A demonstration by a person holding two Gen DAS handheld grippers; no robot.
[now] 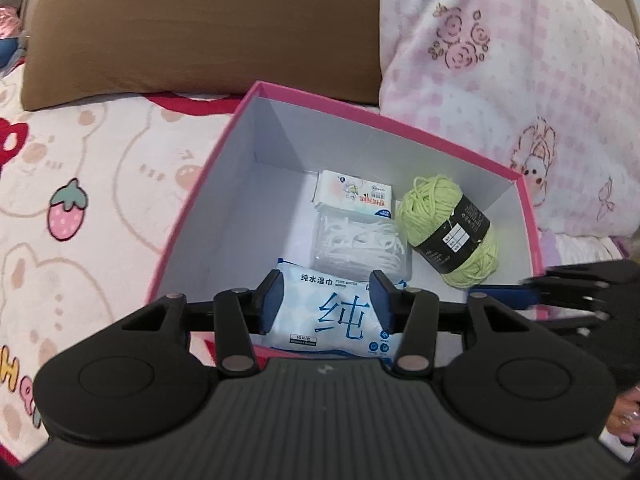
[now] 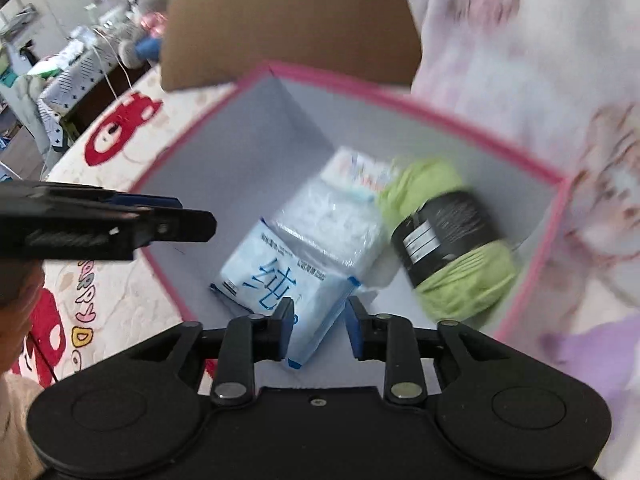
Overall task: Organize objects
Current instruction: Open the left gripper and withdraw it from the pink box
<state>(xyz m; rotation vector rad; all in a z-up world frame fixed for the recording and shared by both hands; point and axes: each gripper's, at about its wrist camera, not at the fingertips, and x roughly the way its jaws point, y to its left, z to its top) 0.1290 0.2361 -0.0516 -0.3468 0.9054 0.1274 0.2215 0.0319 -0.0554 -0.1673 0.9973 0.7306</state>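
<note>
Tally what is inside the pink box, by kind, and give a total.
Wet wipes pack: 1
Clear pack of white floss picks: 1
Small tissue pack: 1
Green yarn ball: 1
Total in the pink box: 4

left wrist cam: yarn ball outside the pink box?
No, the green yarn ball lies inside the pink box, beside the packets.
</note>
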